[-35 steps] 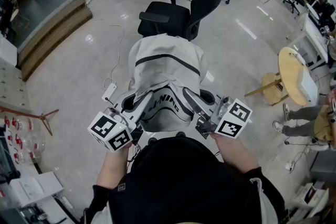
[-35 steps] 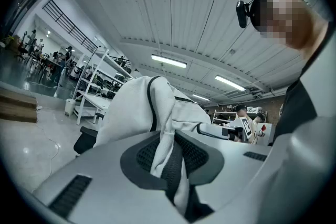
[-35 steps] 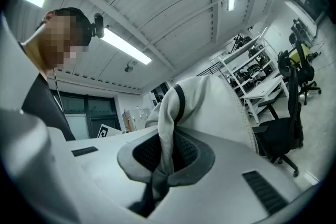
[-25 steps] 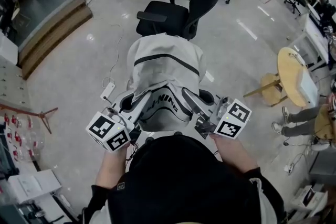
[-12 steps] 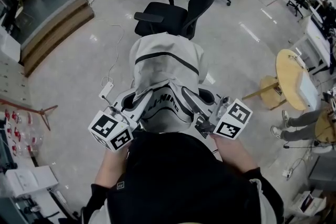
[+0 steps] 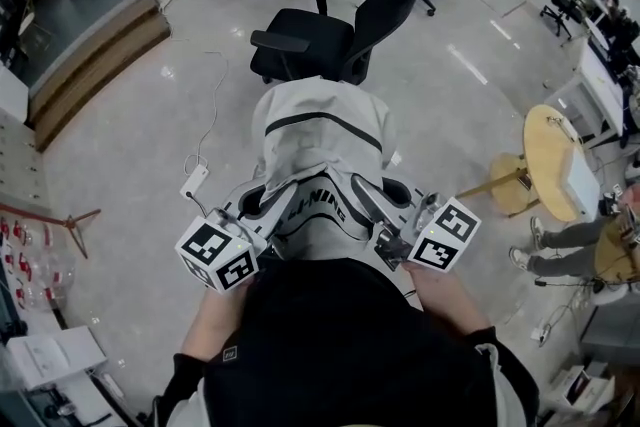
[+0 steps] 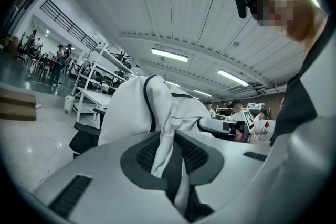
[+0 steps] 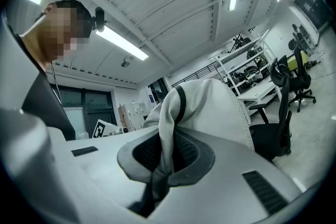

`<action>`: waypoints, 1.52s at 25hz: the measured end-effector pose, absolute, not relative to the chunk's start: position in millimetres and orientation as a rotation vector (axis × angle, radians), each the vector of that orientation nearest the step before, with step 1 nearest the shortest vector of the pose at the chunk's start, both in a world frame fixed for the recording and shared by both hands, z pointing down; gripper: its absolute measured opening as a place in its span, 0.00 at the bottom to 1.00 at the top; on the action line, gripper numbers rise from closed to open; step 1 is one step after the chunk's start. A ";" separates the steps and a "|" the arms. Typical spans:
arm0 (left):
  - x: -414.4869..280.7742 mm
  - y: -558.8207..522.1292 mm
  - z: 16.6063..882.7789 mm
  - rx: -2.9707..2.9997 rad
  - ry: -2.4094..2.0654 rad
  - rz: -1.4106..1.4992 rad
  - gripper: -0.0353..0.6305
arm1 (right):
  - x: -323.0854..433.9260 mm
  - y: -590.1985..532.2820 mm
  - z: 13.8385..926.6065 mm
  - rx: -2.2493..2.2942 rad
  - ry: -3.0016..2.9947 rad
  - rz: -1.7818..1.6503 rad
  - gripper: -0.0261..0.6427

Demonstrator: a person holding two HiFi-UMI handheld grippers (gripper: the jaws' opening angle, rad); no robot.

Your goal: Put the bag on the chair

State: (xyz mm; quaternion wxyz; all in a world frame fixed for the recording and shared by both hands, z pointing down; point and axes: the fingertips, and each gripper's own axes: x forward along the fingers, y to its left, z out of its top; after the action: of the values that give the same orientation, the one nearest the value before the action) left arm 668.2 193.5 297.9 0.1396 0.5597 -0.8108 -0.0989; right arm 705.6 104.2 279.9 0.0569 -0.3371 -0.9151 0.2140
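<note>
The white bag [image 6: 320,140] is held up in the air between the two tools, each closed tight on a fold of its fabric: the left tool [image 7: 169,159] at its near left edge, the right tool [image 8: 164,159] at its near right. Its long axis runs straight away from the person, far end toward the black chair [image 6: 300,33] just beyond
</note>
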 end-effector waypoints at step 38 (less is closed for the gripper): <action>319.4 358.5 313.8 1.230 -2.596 -0.348 0.14 | 335.2 254.5 301.9 -1.306 -2.467 0.794 0.08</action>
State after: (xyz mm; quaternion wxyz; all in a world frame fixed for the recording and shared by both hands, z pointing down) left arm 319.4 358.5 313.8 0.1234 0.4218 -0.8903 -0.1194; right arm 335.2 254.5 301.9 0.1195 -0.4468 -0.8440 0.2715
